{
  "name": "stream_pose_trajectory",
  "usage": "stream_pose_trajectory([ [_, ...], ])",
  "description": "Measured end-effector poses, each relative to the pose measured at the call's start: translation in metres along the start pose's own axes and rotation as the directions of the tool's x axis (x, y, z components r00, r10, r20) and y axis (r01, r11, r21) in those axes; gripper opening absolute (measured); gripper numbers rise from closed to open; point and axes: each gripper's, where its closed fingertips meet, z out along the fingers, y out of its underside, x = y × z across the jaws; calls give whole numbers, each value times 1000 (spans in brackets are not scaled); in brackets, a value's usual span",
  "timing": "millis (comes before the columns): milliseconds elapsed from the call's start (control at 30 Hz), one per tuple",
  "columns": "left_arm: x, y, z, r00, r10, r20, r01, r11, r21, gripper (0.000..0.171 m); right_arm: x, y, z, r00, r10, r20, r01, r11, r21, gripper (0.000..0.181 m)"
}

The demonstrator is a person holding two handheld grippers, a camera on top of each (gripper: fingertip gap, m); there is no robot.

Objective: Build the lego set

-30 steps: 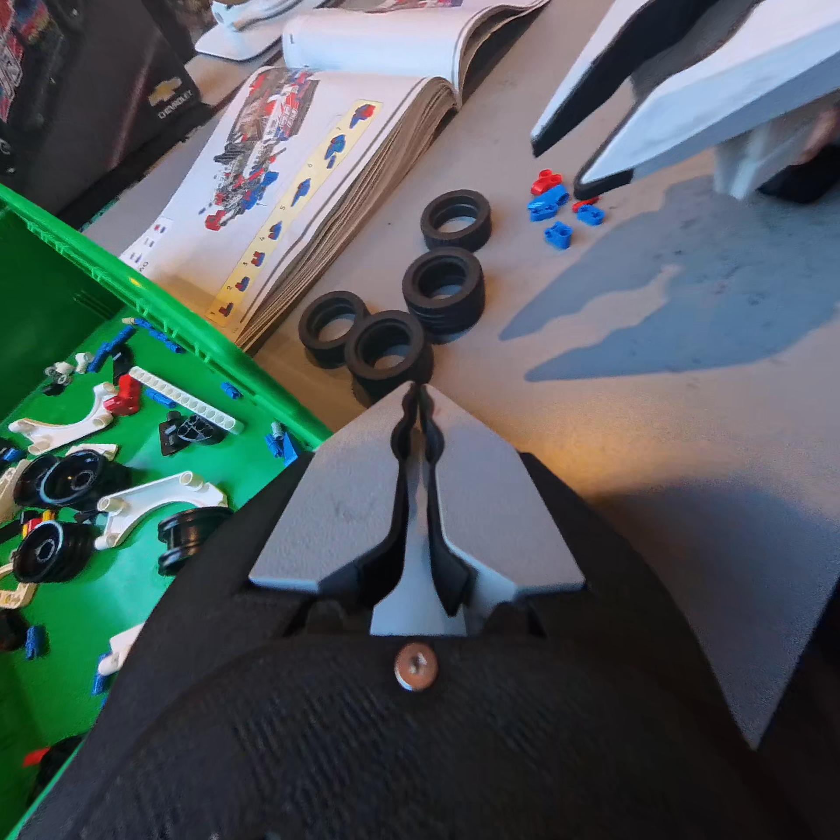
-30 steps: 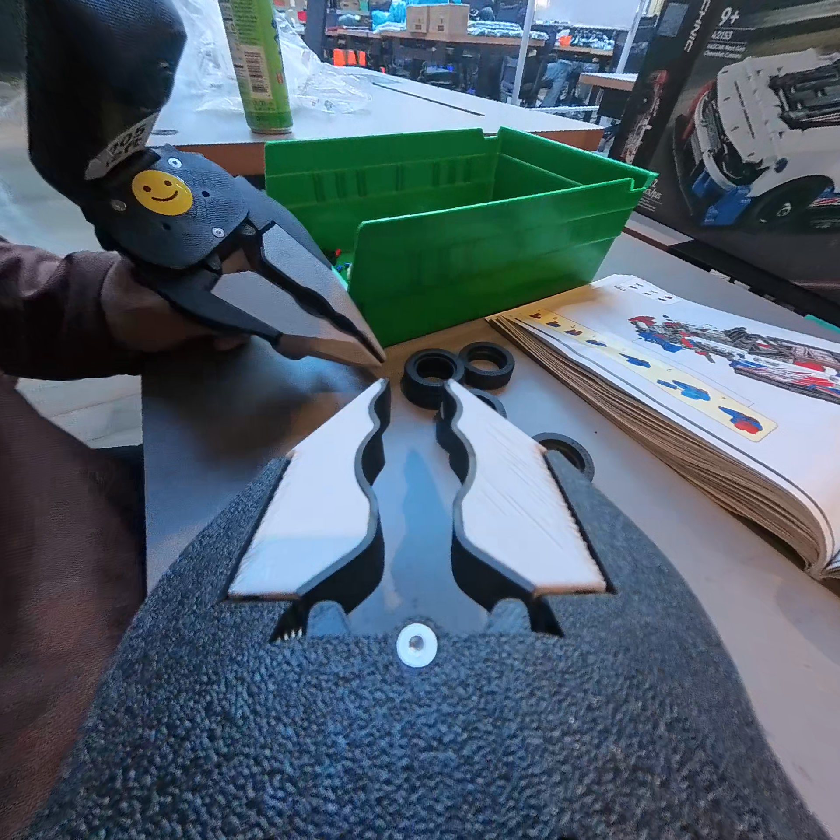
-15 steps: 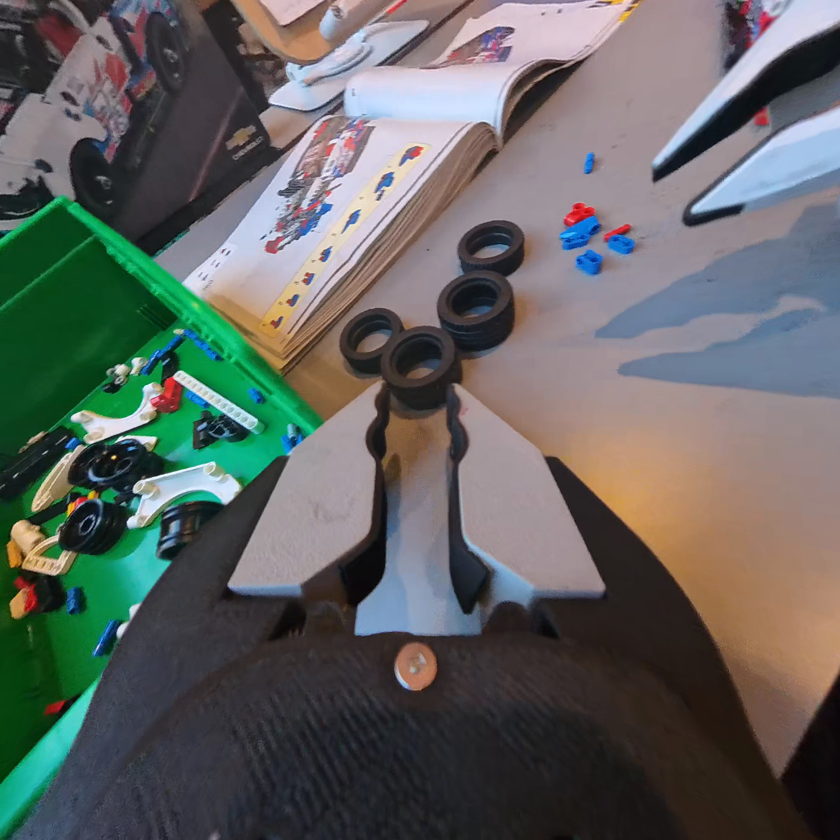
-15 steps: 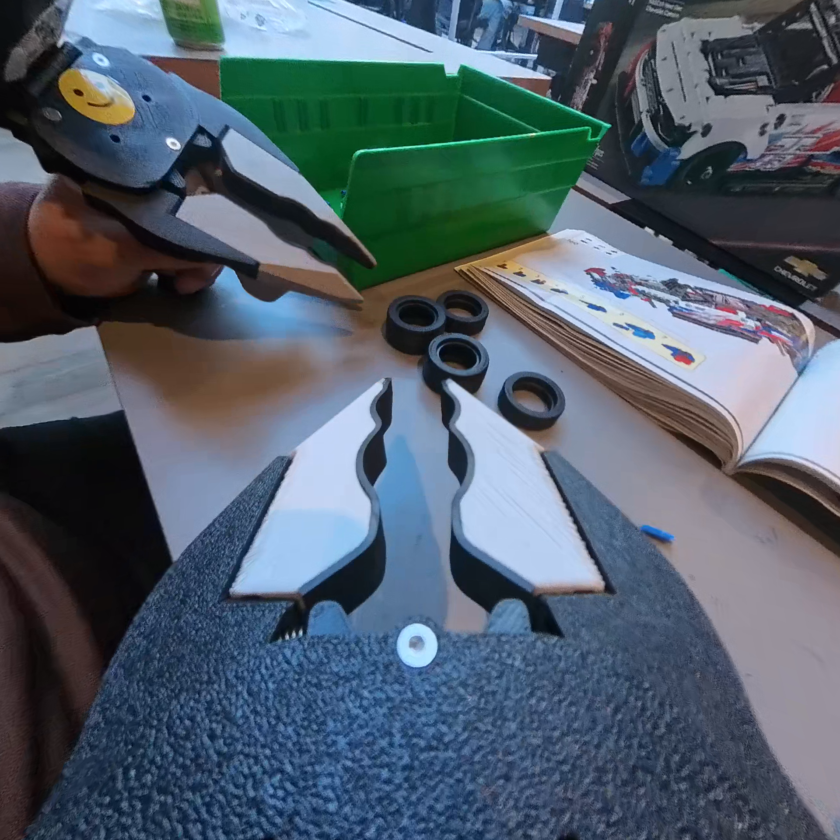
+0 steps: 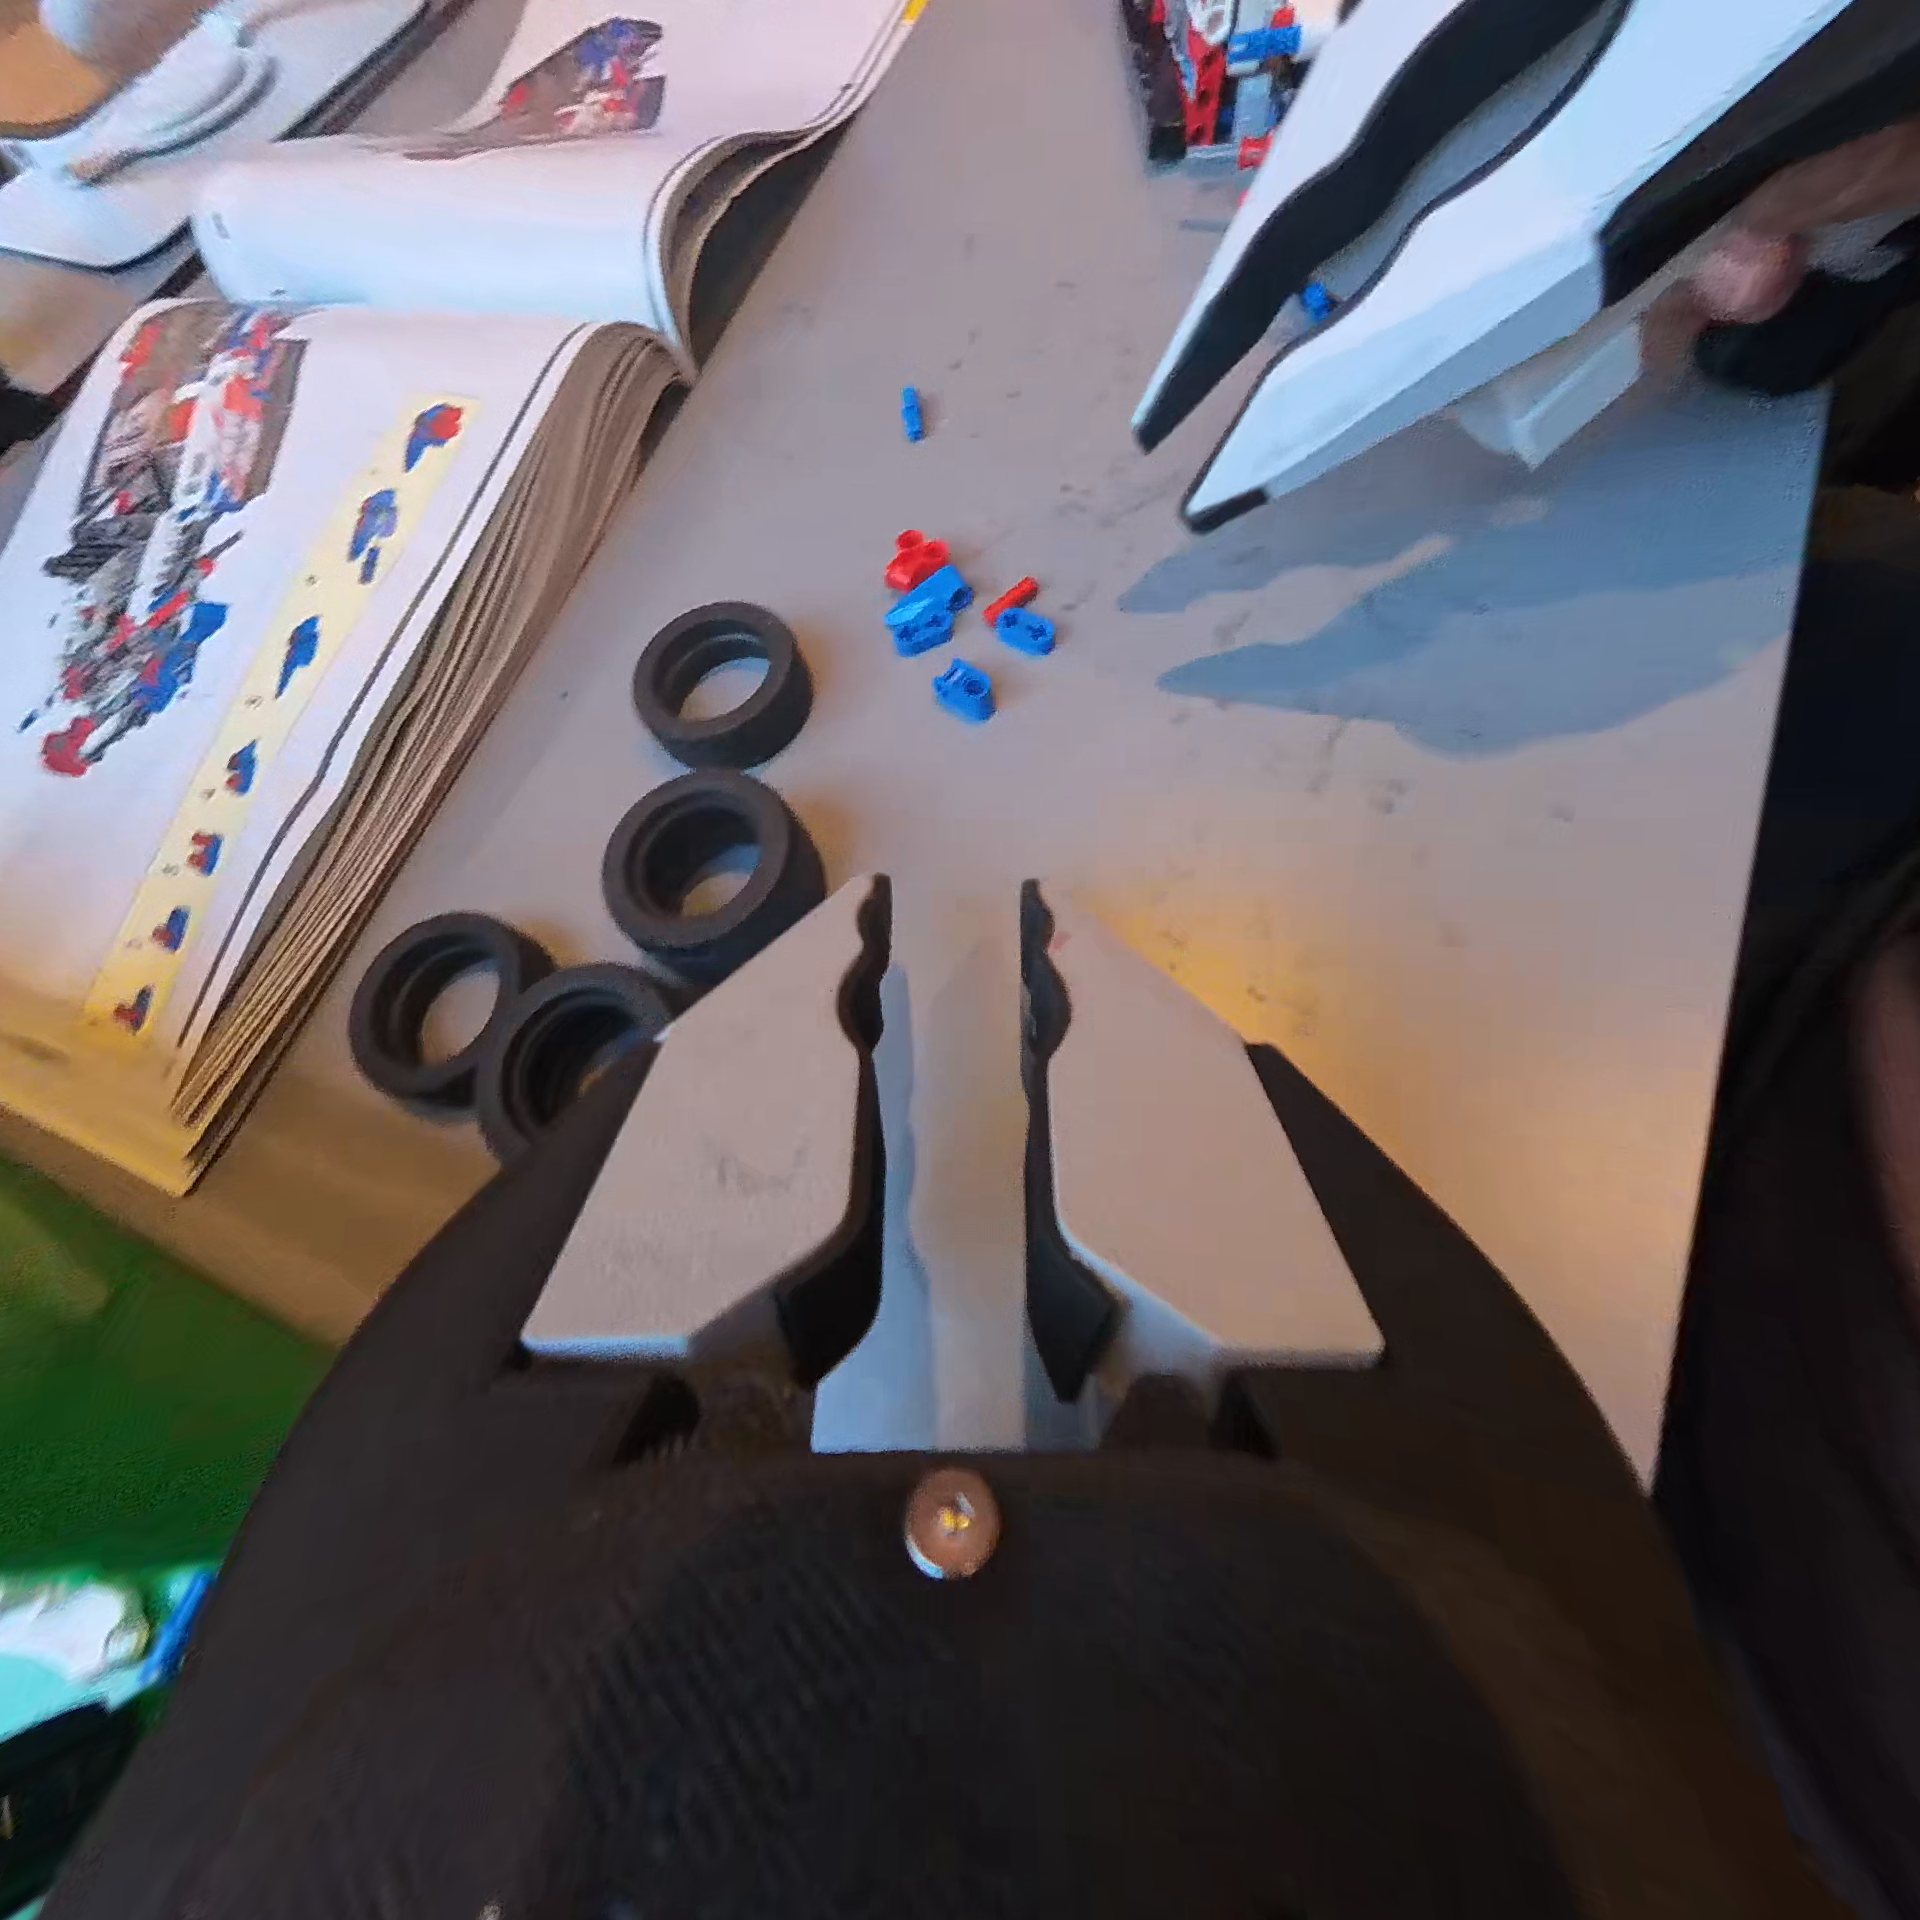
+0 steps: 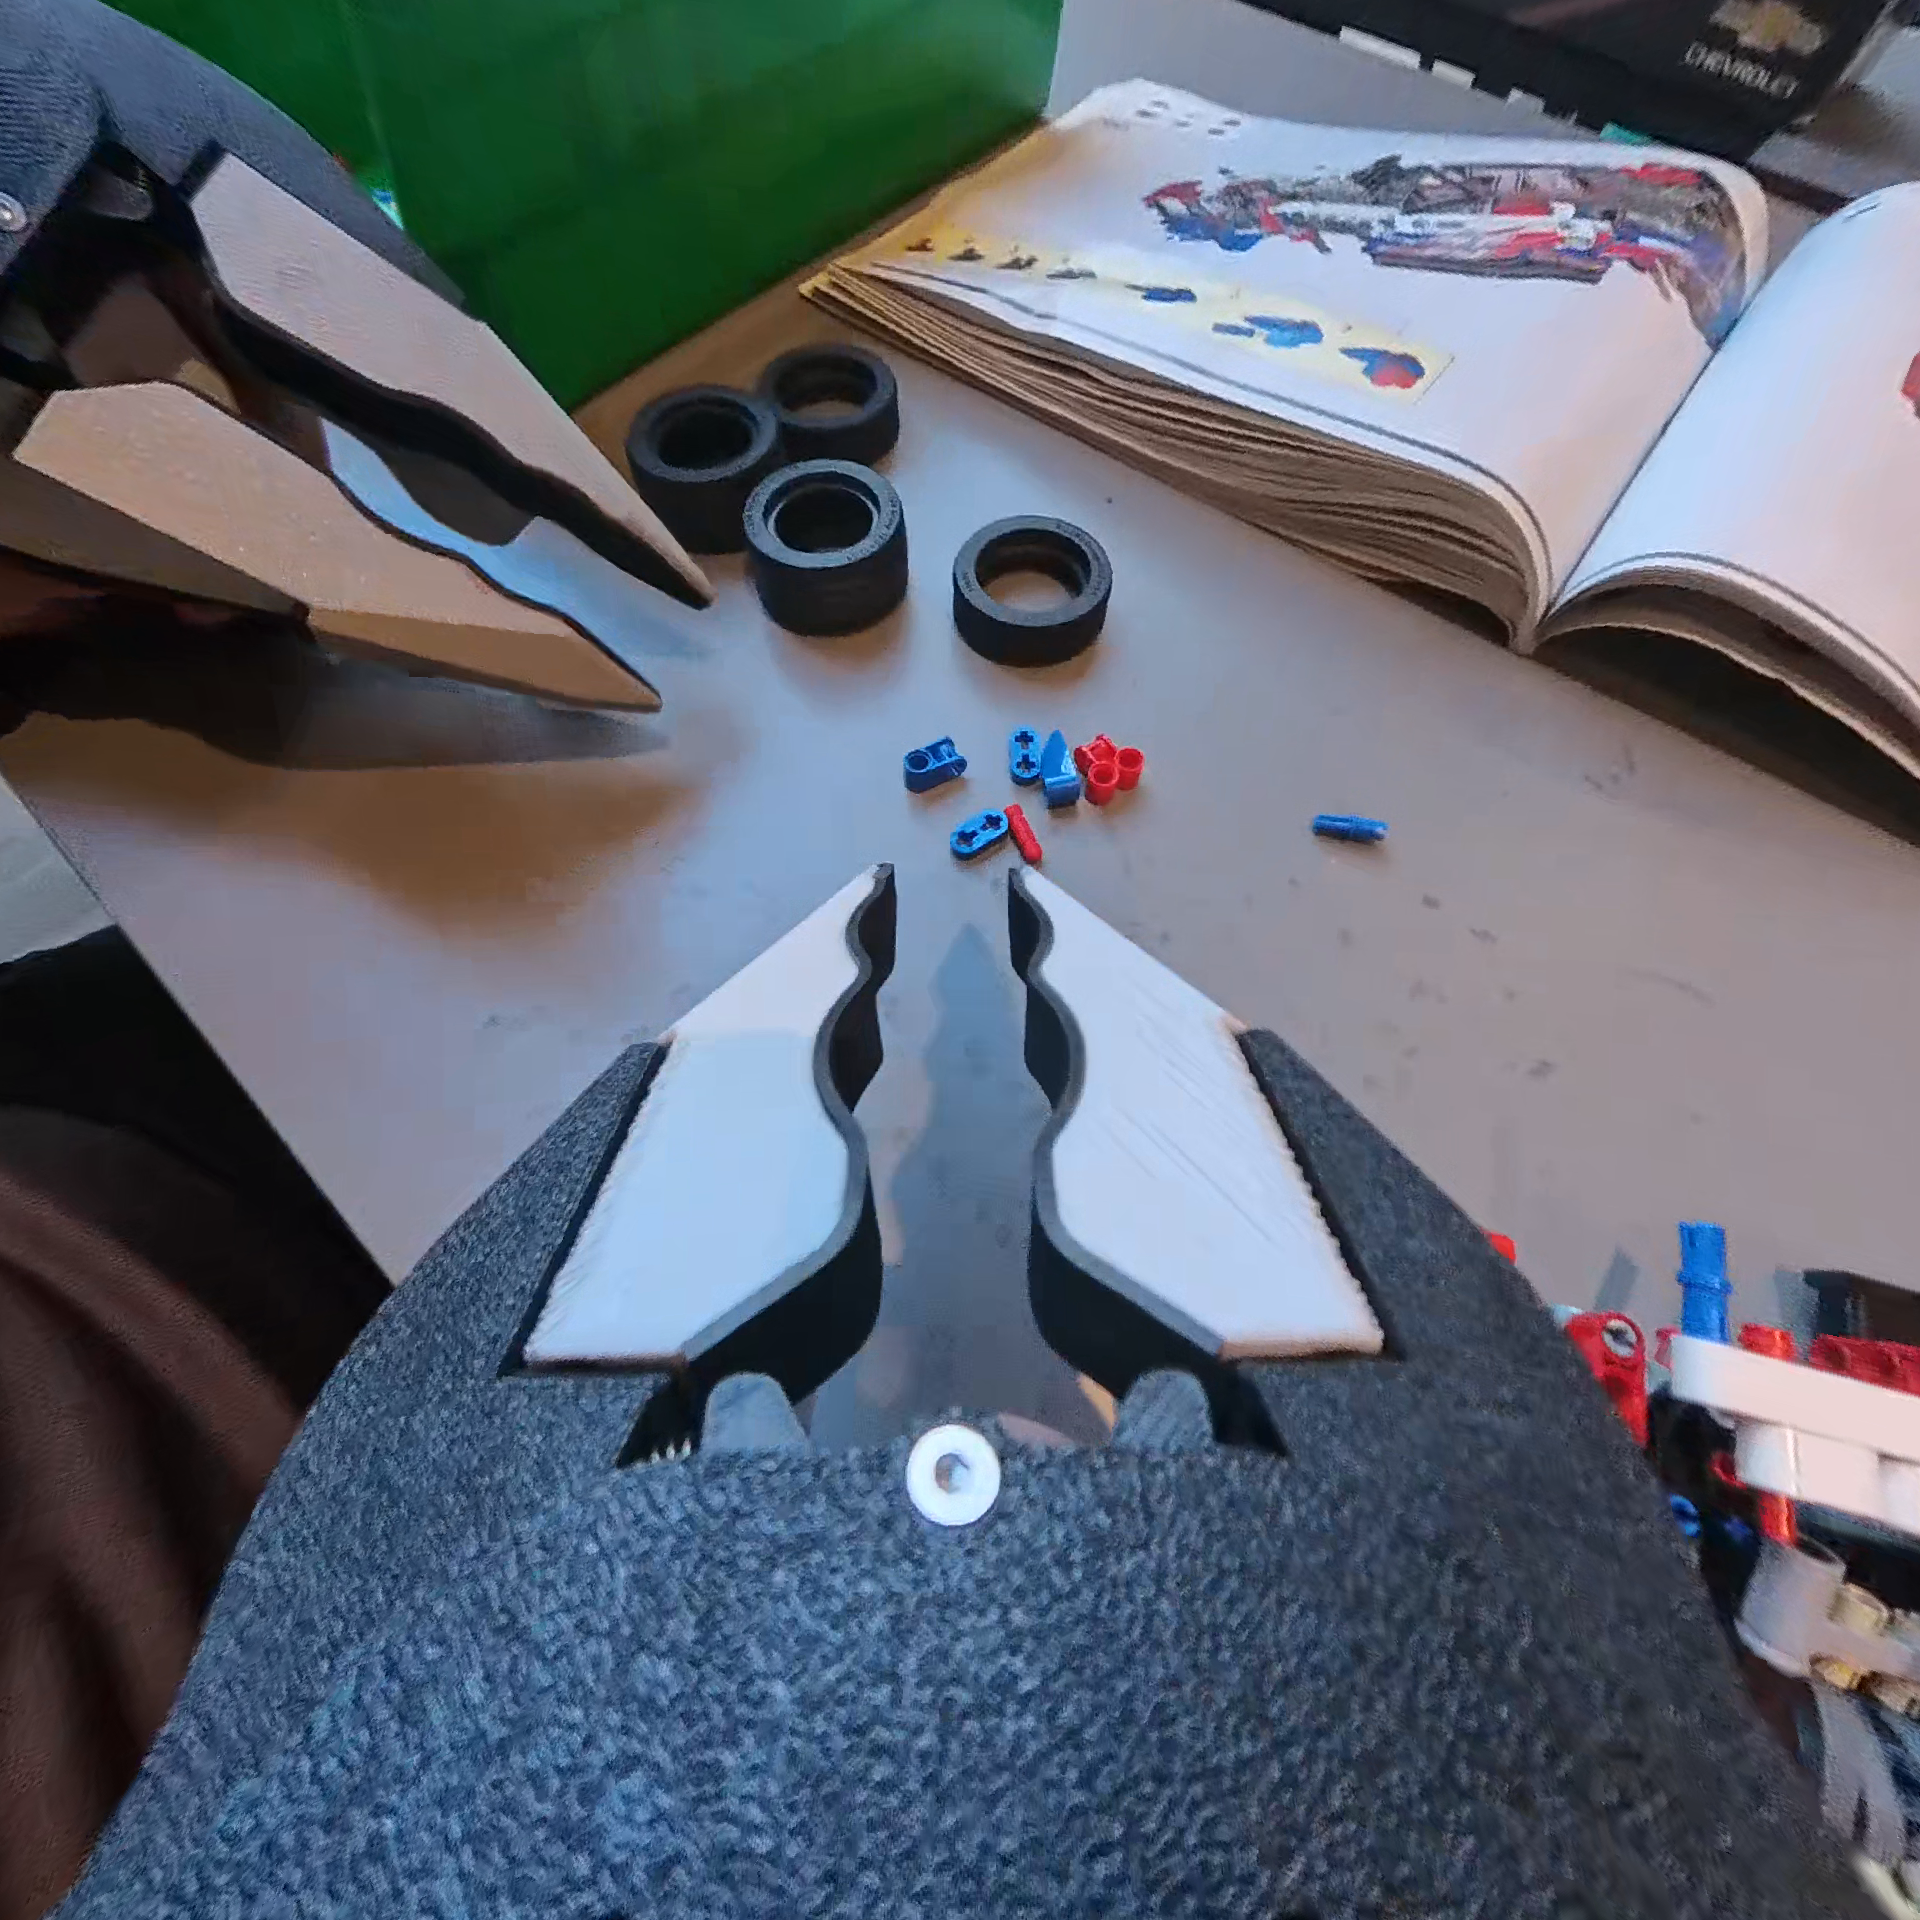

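Left gripper [image 5: 954, 894] and right gripper [image 6: 951, 878] both hang jaws apart, empty, above the grey table [image 6: 1455, 987]; small red and blue plastic connectors [image 6: 1023, 779] lie mid-frame.

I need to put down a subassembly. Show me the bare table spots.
Bare: between the small pieces and the half-built model, and before the left gripper. Crowded: tyres beside the open booklet.

Four black rubber tyres [image 6: 826, 545] lie flat on the grey table, near the open instruction book [image 6: 1351, 312]. Beside them lies a small cluster of blue and red connector pieces [image 6: 1039, 774], with one blue pin [image 6: 1349, 827] apart.
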Motion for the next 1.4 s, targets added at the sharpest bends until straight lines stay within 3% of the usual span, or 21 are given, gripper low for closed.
stream_pose_trajectory([
  [300, 11, -6, 24, 997, 22, -71, -26, 998, -58, 22, 8, 9, 23, 1000, -28, -1, 28, 993, -119, 20],
  [667, 9, -5, 25, 997, 2, -74, -7, 998, -64, 26, 15, 15, 36, 999, -35, -8, 33, 981, -190, 18],
  [1167, 9, -13, 18, 991, -56, -126, 56, 998, -4, 27, 36, 13, 33, 977, -183, -104, 162, 970, -183, 15],
  [1400, 7, -14, 17, 994, -42, -101, 43, 999, 9, 27, -5, 11, 23, 973, -220, -64, 210, 968, -135, 14],
])
